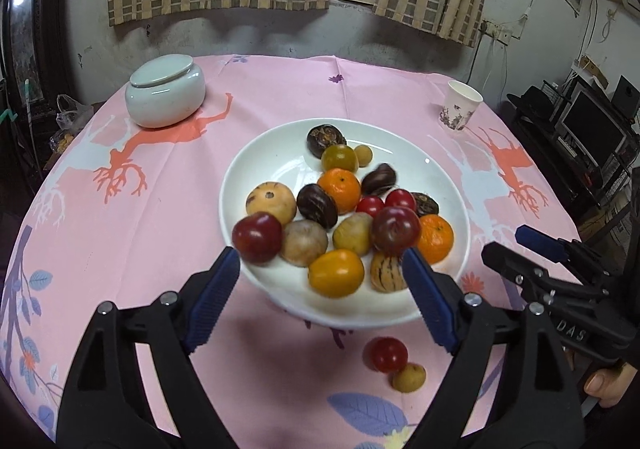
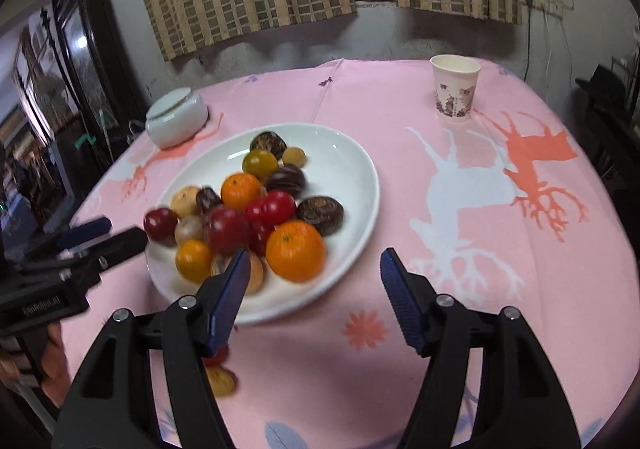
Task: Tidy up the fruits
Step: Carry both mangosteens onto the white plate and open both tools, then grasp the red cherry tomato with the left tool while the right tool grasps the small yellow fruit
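Tools spread wide over the fruit plate

Left tool (image 1: 320,289) gaping wide, gripping nothing, poised over near rim of plate (image 1: 272,161). Right tool (image 2: 312,281) likewise wide apart and bare, just beside plate's right edge, over pink worktop (image 2: 460,177). Heaped on plate: oranges (image 1: 340,189), plums (image 1: 258,237), tomatoes, brown and yellow fruits. Off plate, near its front rim: tomato (image 1: 386,354) touching small yellow fruit (image 1: 409,377) on the cloth. Lidded jar (image 1: 165,91) far left, well apart from plate. Paper cup (image 1: 460,105) far right.
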A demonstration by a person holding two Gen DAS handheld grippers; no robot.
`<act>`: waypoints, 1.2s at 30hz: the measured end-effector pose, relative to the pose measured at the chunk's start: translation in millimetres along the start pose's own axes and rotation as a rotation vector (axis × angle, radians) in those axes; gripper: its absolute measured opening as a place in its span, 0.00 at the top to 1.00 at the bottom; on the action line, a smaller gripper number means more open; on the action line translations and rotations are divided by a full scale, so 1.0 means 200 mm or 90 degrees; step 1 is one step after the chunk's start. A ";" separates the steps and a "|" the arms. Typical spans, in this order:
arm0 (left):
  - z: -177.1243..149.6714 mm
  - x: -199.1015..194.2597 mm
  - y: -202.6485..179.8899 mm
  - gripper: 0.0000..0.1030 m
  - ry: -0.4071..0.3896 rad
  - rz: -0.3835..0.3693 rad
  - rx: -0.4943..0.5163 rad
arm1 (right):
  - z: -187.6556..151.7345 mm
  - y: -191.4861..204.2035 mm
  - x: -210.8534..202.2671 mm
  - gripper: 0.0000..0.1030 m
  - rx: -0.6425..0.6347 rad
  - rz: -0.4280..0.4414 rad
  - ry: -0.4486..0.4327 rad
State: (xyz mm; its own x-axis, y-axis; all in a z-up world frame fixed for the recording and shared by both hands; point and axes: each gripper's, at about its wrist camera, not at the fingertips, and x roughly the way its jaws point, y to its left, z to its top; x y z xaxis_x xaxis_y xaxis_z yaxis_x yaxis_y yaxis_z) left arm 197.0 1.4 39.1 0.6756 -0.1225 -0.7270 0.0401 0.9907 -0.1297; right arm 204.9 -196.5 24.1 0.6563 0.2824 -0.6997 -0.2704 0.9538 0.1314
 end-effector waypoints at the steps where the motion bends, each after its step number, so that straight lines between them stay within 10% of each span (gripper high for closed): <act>1: -0.02 -0.02 0.00 0.17 -0.001 0.000 0.001 | -0.02 0.01 -0.02 0.34 -0.012 0.000 0.001; 17: -0.27 -0.03 0.03 0.11 0.021 0.035 0.010 | -0.31 0.31 -0.10 0.33 -0.205 -0.001 0.038; 36: -0.31 0.06 0.09 0.11 0.072 0.016 -0.004 | -0.44 0.46 0.11 0.46 -0.234 0.086 0.098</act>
State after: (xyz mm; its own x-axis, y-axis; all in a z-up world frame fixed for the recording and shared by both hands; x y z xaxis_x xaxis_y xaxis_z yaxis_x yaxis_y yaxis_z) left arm 160.8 14.3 -14.1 0.5893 -0.1032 -0.8013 0.0185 0.9933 -0.1143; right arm 133.2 -111.0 -41.2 0.4925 0.3572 -0.7936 -0.5979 0.8015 -0.0103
